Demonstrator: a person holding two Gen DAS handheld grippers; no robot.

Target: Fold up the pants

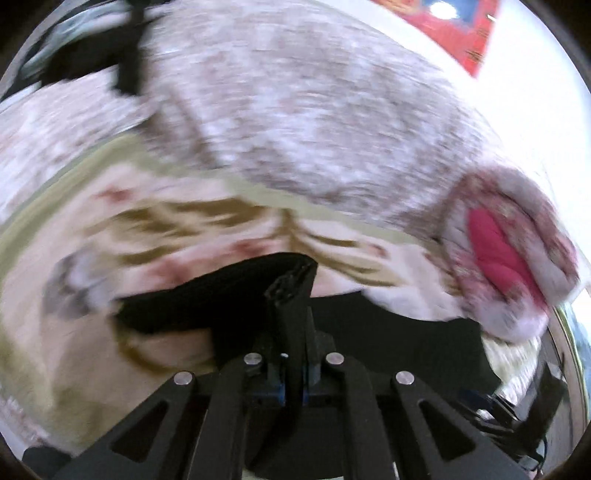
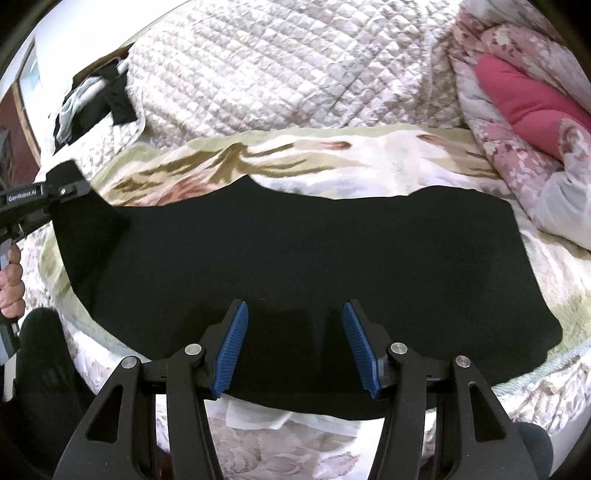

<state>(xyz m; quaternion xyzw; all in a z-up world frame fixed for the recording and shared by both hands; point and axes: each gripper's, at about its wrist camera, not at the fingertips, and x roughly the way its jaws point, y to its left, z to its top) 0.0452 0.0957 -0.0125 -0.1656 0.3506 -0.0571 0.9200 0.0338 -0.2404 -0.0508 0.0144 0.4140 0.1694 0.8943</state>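
Black pants (image 2: 295, 251) lie spread across a floral bedspread (image 2: 369, 158). In the right wrist view my right gripper (image 2: 293, 314) hovers over their near edge, jaws open, blue pads (image 2: 231, 350) apart with only cloth below them. At the far left, my left gripper (image 2: 64, 184), held by a hand (image 2: 11, 280), pinches the pants' left end and lifts it. The left wrist view is blurred: my left gripper (image 1: 291, 284) is shut on a bunched fold of the black pants (image 1: 207, 302), which hang from its tips.
A quilted beige cover (image 2: 295, 70) lies behind the bedspread. A pink floral quilt with a red pillow (image 2: 524, 99) is heaped at the right. Dark clothes (image 2: 96, 99) lie at the back left. A red picture (image 1: 458, 26) hangs on the white wall.
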